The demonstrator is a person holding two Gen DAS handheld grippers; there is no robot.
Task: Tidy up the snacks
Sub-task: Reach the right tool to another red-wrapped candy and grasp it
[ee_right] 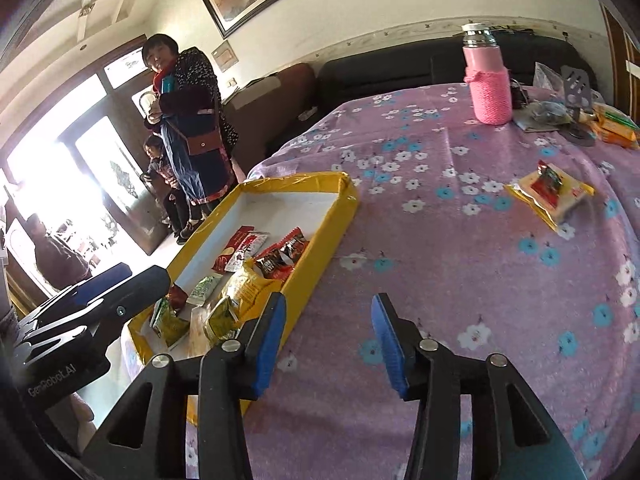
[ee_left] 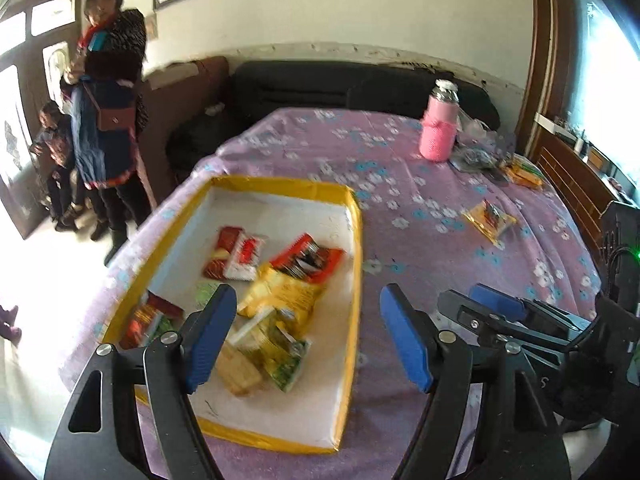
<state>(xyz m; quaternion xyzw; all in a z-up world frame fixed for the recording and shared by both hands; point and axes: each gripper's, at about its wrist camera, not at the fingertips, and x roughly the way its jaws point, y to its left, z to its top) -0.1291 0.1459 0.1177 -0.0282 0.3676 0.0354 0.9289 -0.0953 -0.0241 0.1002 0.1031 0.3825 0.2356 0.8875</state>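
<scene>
Both the left hand-held gripper (ee_left: 308,334) and the right hand-held gripper (ee_right: 328,344) hang spread and empty. Most snacks sit in the yellow tray (ee_left: 354,280); one yellow packet (ee_right: 550,194) lies well apart on the tabletop (ee_right: 460,264). The slick wrapper could slip from the pads, or the reaching arm could knock the pink bottle (ee_right: 488,84)

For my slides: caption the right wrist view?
Open right gripper above tablecloth, beside snack tray; one packet left out.

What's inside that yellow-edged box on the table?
The yellow-edged box holds a loose heap of snack packets: red ones toward the back, a big yellow bag in the middle, green ones nearer. Whatever lies beneath the heap is covered.
</scene>
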